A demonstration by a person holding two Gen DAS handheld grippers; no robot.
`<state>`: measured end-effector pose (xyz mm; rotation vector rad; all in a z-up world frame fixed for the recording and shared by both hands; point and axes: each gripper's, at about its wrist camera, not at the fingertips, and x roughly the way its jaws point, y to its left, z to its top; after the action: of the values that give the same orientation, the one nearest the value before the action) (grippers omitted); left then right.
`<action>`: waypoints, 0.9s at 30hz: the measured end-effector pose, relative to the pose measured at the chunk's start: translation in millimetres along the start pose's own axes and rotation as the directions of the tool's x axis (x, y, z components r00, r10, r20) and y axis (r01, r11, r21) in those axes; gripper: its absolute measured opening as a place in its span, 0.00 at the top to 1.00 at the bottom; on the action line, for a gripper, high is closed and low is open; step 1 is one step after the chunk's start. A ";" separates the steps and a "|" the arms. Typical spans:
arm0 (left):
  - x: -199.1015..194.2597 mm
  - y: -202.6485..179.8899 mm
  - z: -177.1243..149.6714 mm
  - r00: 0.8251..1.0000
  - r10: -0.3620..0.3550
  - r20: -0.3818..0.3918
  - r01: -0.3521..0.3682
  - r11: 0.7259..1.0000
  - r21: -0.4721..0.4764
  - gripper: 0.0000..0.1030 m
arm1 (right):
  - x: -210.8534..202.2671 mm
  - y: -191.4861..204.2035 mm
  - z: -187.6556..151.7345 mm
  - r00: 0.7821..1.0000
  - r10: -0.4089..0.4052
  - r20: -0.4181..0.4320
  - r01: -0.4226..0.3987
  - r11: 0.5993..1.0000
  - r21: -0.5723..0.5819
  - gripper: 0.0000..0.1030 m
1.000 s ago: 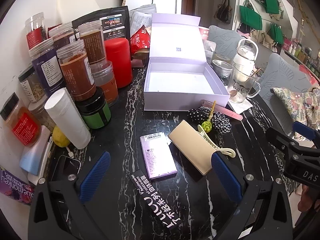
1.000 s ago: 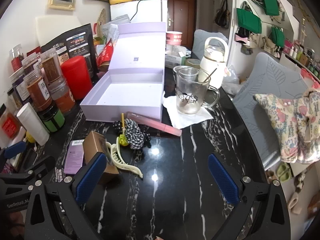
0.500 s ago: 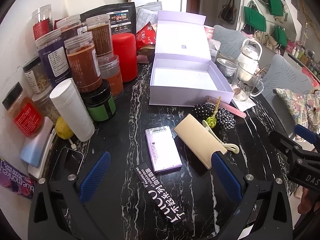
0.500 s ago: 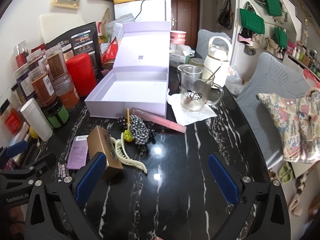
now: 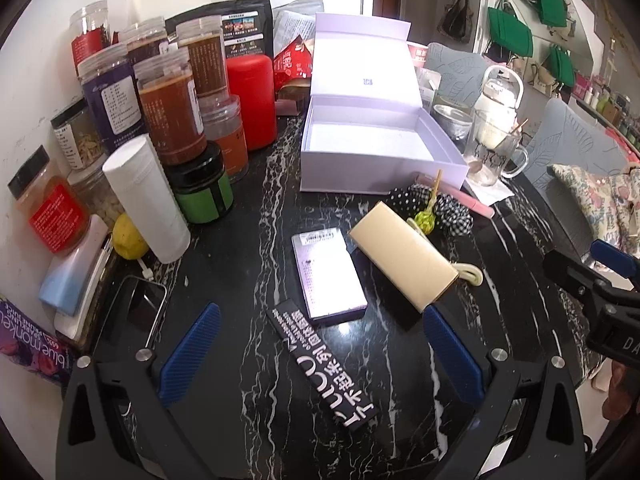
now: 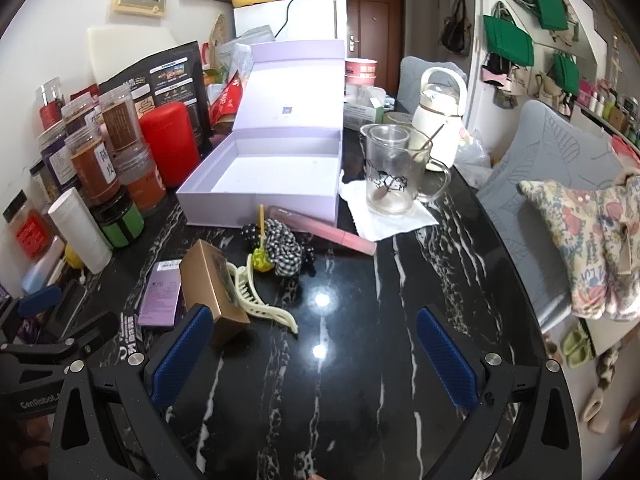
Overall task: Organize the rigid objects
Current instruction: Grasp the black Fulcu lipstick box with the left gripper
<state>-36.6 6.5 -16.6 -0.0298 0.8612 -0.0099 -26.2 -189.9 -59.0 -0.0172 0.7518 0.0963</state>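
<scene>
Gold-coloured box (image 5: 404, 258) lies flat on the black marble table (image 6: 360, 360), long axis diagonal; left tongs (image 5: 320, 354) and right tongs (image 6: 312, 354) gape, empty.

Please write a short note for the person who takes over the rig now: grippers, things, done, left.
Left gripper open, empty, above the flat purple box and black printed strip.
Right gripper open, empty, over bare black marble table.
Gold rectangular box, cream hair claw and pink tube lie in front of the open lilac gift box.
Done: nothing; the gift box is empty.
Left: all items.
</scene>
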 end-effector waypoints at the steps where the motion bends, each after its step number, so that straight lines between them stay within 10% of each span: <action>1: 1.3 0.7 -2.4 1.000 -0.008 -0.008 0.008 1.000 -0.004 0.00 | 0.2 -0.2 -2.1 1.000 0.005 0.000 -0.005 1.000 -0.002 0.00; 15: 35.9 1.1 -37.9 0.993 0.011 -0.117 -0.009 1.000 0.020 0.03 | 18.9 9.9 -34.6 0.994 0.088 -0.058 -0.091 0.995 -0.043 0.00; 21: 53.3 6.6 -49.3 0.984 -0.030 -0.174 0.033 0.999 0.012 0.22 | 33.7 12.2 -42.7 0.989 0.108 -0.097 -0.112 0.993 -0.044 0.00; 27: 49.2 16.7 -48.7 0.992 -0.053 -0.118 0.059 0.997 0.052 0.70 | 43.0 17.9 -41.8 0.987 0.124 -0.105 -0.130 0.990 -0.058 0.00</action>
<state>-41.6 21.1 -86.2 -0.0014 0.9764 -0.0886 -25.1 -170.7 -118.6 -0.0355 0.8509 0.2428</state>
